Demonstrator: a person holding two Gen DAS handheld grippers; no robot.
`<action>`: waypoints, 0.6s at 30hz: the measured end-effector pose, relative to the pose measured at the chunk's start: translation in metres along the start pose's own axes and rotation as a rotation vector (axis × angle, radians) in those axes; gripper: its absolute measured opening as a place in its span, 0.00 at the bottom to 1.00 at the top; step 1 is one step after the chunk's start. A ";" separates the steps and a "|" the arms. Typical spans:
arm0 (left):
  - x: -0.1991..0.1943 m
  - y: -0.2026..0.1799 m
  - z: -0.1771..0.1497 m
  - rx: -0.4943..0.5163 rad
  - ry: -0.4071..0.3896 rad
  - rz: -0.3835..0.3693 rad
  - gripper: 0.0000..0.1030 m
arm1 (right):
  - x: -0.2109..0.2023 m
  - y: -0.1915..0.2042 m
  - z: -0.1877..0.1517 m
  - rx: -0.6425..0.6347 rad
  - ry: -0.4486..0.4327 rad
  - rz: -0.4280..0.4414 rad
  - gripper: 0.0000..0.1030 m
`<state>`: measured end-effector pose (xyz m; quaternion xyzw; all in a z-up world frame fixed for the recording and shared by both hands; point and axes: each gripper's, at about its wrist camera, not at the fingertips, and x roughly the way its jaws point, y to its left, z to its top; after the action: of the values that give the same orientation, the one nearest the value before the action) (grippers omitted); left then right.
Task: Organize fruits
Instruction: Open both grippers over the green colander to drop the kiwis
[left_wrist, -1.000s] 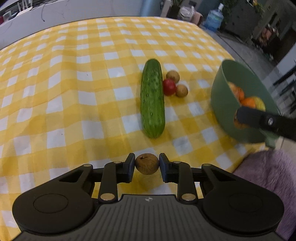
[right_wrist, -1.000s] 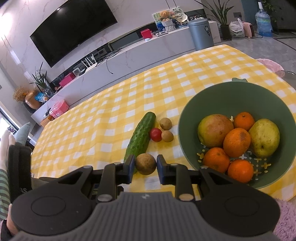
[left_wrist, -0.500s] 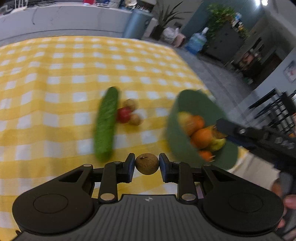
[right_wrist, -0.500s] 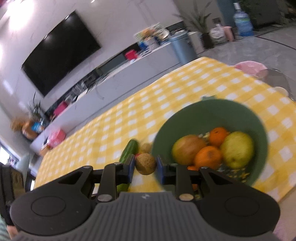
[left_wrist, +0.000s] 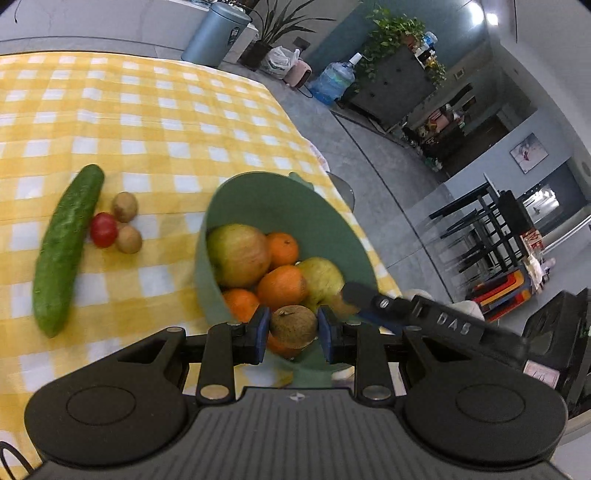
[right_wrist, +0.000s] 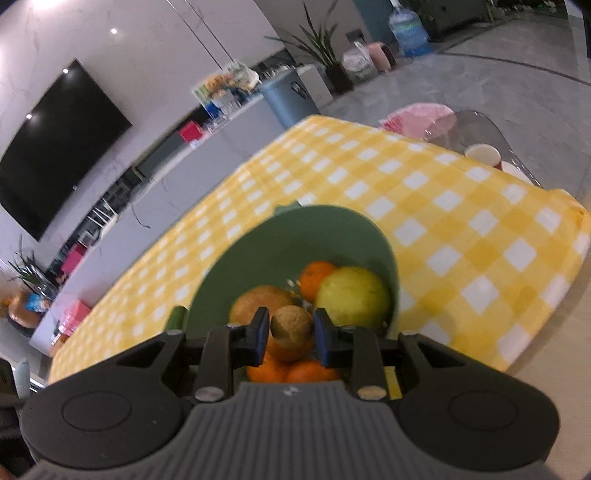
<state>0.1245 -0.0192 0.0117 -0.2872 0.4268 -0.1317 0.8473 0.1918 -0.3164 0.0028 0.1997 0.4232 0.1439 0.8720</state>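
My left gripper (left_wrist: 292, 334) is shut on a small brown round fruit (left_wrist: 293, 325) and holds it over the near rim of the green bowl (left_wrist: 258, 192). My right gripper (right_wrist: 291, 332) is shut on another small brown round fruit (right_wrist: 291, 326), also above the bowl (right_wrist: 306, 232). The bowl holds several oranges, a brownish mango (left_wrist: 238, 254) and a yellow-green pear (left_wrist: 323, 275). The right gripper's finger (left_wrist: 369, 295) shows at the bowl's right side in the left wrist view. On the yellow checked cloth lie a cucumber (left_wrist: 66, 247), a red tomato (left_wrist: 104, 229) and two brown fruits (left_wrist: 125, 206).
The table's right edge (left_wrist: 332, 177) runs close behind the bowl, with the floor beyond. A paper cup (right_wrist: 482, 155) and a pink item (right_wrist: 417, 114) sit on a glass surface past the table's far corner.
Both grippers have swung right from over the cloth to above the green bowl, each still holding its brown fruit. The cucumber group now lies to the left.
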 end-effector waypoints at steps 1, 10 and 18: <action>0.003 -0.001 0.000 -0.003 -0.002 -0.004 0.30 | 0.000 -0.002 -0.001 0.013 0.006 -0.016 0.46; 0.017 0.000 0.000 -0.043 -0.052 -0.007 0.30 | -0.006 -0.011 -0.001 0.080 -0.034 -0.007 0.59; 0.007 0.003 0.000 -0.051 -0.139 0.037 0.32 | 0.004 -0.008 -0.003 0.070 -0.009 0.000 0.60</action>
<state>0.1292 -0.0204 0.0056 -0.3092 0.3754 -0.0849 0.8696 0.1924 -0.3210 -0.0049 0.2308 0.4238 0.1281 0.8665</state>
